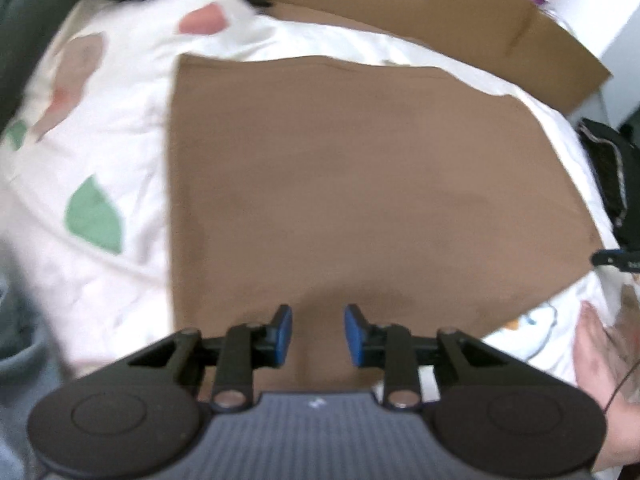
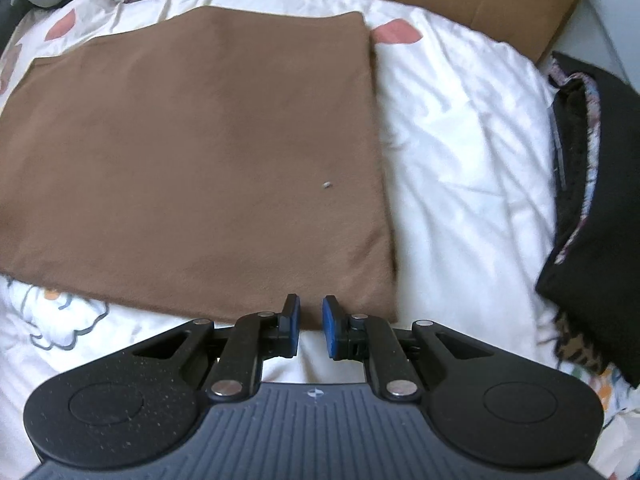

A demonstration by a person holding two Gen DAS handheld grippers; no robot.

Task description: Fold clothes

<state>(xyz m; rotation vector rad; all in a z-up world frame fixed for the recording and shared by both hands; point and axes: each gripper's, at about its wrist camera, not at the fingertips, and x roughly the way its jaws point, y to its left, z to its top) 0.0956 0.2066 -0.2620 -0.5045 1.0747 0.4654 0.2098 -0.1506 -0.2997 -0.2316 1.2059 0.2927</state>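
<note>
both my left gripper (image 1: 318, 334) and right gripper (image 2: 311, 326) hang unclenched, empty, over the flat folded brown cloth (image 2: 192, 152), its near edge at 12 o'clock

Soft, even daylight fills both views. The white bedsheet (image 2: 460, 128) is bright, nearly washed out near its far edge. The left wrist view is smeared by motion blur, so the brown cloth (image 1: 340, 184) looks soft; the right wrist view is sharper. Fisheye distortion bends the edges, and the corners darken.

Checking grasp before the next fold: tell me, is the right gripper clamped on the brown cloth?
No, the right gripper is open at the brown cloth's near edge.
</note>
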